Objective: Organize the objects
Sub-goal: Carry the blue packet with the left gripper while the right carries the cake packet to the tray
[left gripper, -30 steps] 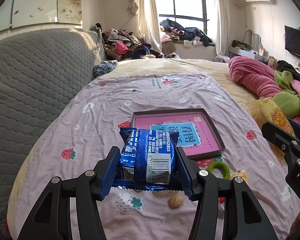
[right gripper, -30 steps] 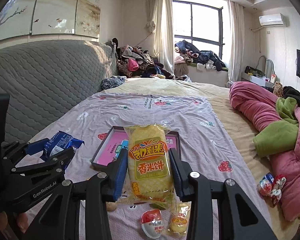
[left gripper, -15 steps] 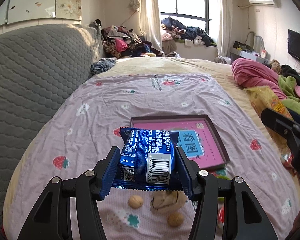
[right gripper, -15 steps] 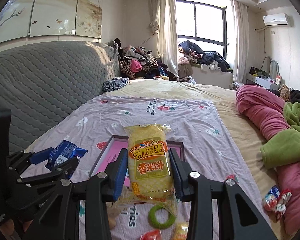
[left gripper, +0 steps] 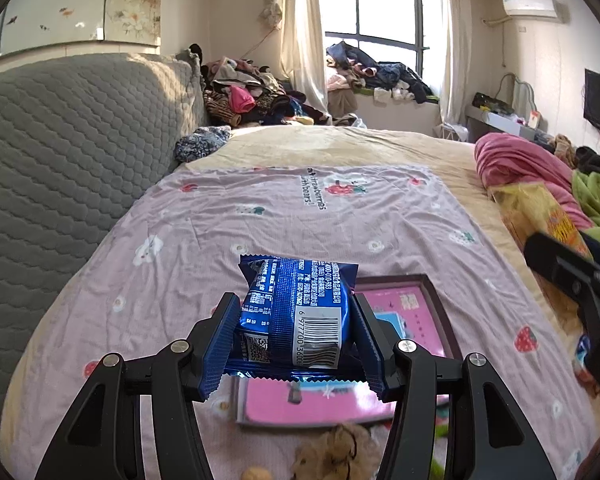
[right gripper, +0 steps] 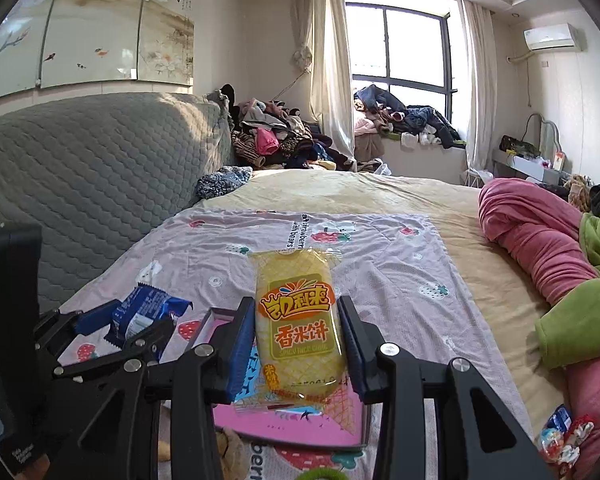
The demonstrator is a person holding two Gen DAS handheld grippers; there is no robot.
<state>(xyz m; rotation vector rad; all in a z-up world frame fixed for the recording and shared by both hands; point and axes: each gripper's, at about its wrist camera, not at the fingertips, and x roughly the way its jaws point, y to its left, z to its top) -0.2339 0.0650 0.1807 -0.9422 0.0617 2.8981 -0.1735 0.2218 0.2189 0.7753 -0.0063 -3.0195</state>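
My left gripper (left gripper: 296,344) is shut on a blue biscuit packet (left gripper: 296,316), barcode side toward the camera, held above the near edge of a pink tray (left gripper: 416,300) with a dark rim. My right gripper (right gripper: 298,344) is shut on a yellow rice-cracker packet (right gripper: 298,320), upright between the pads, over the same pink tray (right gripper: 288,420). In the right wrist view the left gripper (right gripper: 140,328) with its blue packet (right gripper: 148,312) hangs at the left. The right gripper's black frame (left gripper: 572,276) and yellow packet (left gripper: 540,212) show at the right edge of the left wrist view.
The tray lies on a lilac strawberry-print sheet (left gripper: 300,216) on a bed. A grey quilted headboard (left gripper: 60,152) runs along the left. Pink and green blankets (right gripper: 560,264) pile at the right. A walnut (left gripper: 256,472), a fluffy clump (left gripper: 332,452) and wrapped sweets (right gripper: 560,440) lie near.
Both grippers have moved forward over the bed with their packets; the tray has slid from ahead of the fingers to beneath them. The green ring and small snacks have dropped toward the frame's bottom.
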